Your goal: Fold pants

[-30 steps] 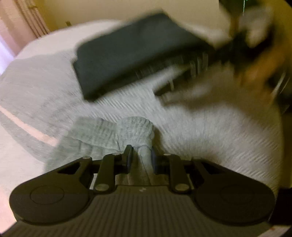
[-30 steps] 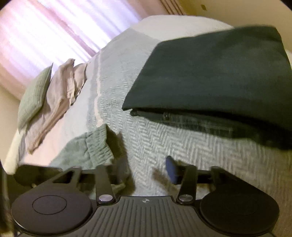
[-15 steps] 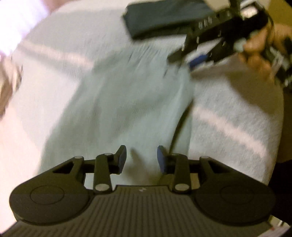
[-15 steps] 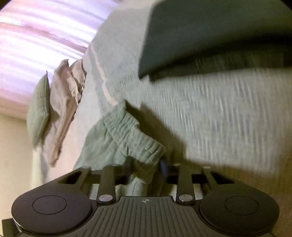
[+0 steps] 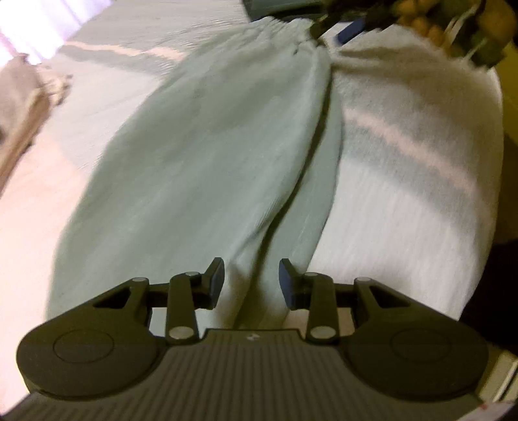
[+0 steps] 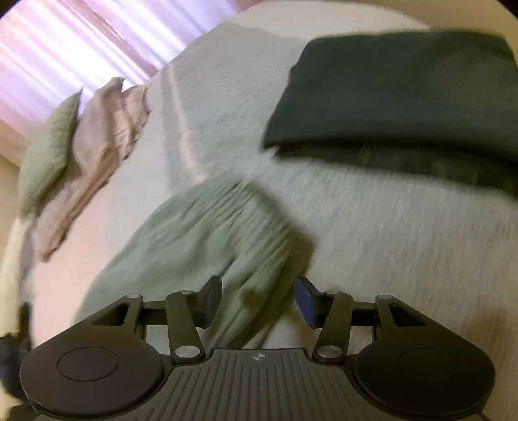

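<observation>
Pale green pants (image 5: 210,155) lie stretched out along the bed cover (image 5: 404,162), with a long crease down the middle. My left gripper (image 5: 252,281) hovers over their near end, jaws apart; the cloth passes under the gap and the pads do not press it. At the far end a hand holds my right gripper (image 5: 343,29) at the gathered waistband. In the right wrist view the ribbed waistband (image 6: 226,220) of the pants lies under and between the fingers of my right gripper (image 6: 259,301), whose jaws are opening and are clear of the cloth.
A folded dark green garment (image 6: 404,107) lies on the bed just beyond the waistband. A beige garment (image 6: 103,136) and a green pillow (image 6: 48,152) sit at the far left by the curtained window. The bed drops off at the right edge (image 5: 495,194).
My left gripper let go of the bunched cloth and slid along the pants to their other end. My right gripper closed on the waistband, then opened and pulled back a little.
</observation>
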### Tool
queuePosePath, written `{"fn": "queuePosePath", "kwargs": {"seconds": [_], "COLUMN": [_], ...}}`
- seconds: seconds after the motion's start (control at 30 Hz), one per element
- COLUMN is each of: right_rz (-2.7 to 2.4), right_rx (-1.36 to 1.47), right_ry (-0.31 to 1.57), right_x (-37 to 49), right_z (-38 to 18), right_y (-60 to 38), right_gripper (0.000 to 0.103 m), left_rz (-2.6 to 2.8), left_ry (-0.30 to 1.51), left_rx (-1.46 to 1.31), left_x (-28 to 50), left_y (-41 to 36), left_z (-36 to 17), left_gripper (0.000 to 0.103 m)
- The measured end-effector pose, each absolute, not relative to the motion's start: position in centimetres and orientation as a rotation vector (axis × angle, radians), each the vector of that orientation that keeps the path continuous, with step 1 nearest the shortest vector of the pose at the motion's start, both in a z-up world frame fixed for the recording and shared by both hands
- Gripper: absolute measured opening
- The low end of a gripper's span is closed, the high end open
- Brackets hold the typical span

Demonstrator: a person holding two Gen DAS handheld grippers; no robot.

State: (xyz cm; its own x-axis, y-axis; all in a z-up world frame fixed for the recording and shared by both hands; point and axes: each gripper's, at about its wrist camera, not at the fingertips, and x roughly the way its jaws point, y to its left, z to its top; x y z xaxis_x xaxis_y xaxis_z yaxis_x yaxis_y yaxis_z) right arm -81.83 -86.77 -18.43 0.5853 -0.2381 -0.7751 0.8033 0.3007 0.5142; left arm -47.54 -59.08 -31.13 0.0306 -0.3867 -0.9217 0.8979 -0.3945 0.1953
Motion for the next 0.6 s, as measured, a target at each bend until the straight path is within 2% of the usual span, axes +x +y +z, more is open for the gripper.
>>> {"fn": "queuePosePath", "kwargs": {"seconds": [0.2,0.33,0.37,0.4,0.43,0.5,0.6], "right_rz": [-0.528,-0.572,-0.607,-0.630,-0.664,-0.673,-0.653], "right_rx": [1.140,1.215,1.254,1.269,1.260,1.265,1.192], "right_ry": [0.740,0.746,0.731,0.720,0.738,0.741,0.736], "right_x": [-76.0,-73.5,-73.5,-73.6,-73.6,-73.9,-74.5], "right_z": [-19.7,-22.3,-22.7,-22.8,-22.7,-21.9,-18.9], "right_y": [-80.2,-78.8,-78.9,-78.9,-79.0,-79.3,-78.7], "right_gripper": [0.049,0.048,0.043,0.019,0.009,0.007,0.007], "left_rz": [-1.486,-1.441,-1.434,-1.427,-1.423,-1.434,-1.481], "left_ry": [0.525,0.457,0.443,0.431,0.423,0.419,0.390], "left_rx": [1.367,1.428,1.434,1.440,1.446,1.449,1.422], "left_x": [-44.0,-42.1,-41.5,-40.9,-40.4,-39.6,-39.2], "left_y": [-53.5,-51.2,-50.9,-50.7,-50.6,-50.3,-49.1], "left_z": [-32.7,-34.5,-35.0,-35.4,-35.7,-36.0,-34.5], "left_gripper": [0.031,0.031,0.031,0.031,0.030,0.004,0.003]}}
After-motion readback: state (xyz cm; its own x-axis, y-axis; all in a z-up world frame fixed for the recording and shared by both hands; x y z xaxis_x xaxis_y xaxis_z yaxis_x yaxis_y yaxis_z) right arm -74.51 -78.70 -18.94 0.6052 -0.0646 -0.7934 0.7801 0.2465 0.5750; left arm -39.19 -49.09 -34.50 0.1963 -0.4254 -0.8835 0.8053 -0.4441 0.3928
